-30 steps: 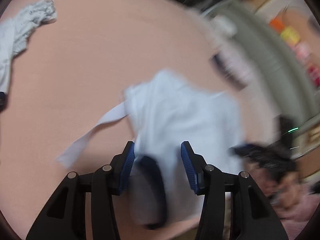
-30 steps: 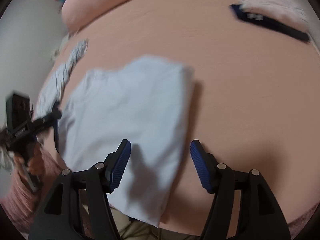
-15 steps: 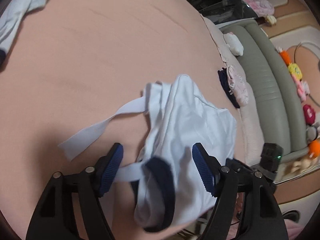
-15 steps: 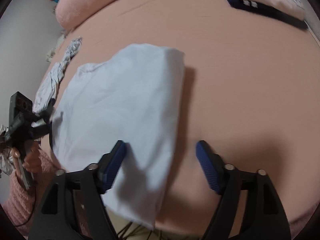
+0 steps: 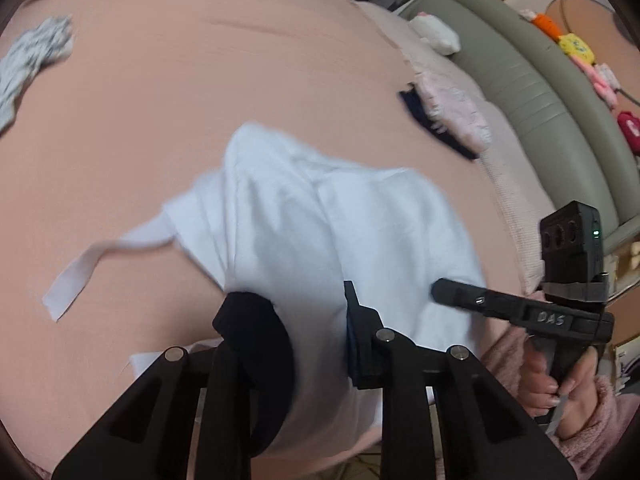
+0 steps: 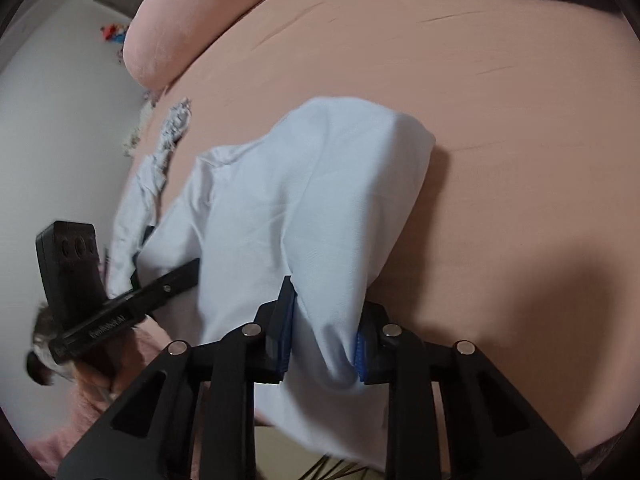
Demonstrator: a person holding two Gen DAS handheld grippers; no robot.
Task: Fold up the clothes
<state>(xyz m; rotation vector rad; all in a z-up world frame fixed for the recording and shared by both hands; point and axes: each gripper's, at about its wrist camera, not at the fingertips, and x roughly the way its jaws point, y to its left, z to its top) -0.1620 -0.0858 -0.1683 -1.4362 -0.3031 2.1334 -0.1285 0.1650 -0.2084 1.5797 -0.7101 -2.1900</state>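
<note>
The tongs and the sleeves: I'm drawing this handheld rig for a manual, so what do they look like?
Both tongs, left and right, are matte black plastic linkages with silver pivot pins and ribbed blue pads. Each handle carries a boxy black module; one shows a green light. White lettering marks the bodies. The person wears fuzzy pink sleeves.

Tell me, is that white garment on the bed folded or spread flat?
Partly folded: the white garment lies doubled over on the bed, its near edge bunched and pinched in the right gripper.

A grey sofa and plush toys flank the bed.
</note>
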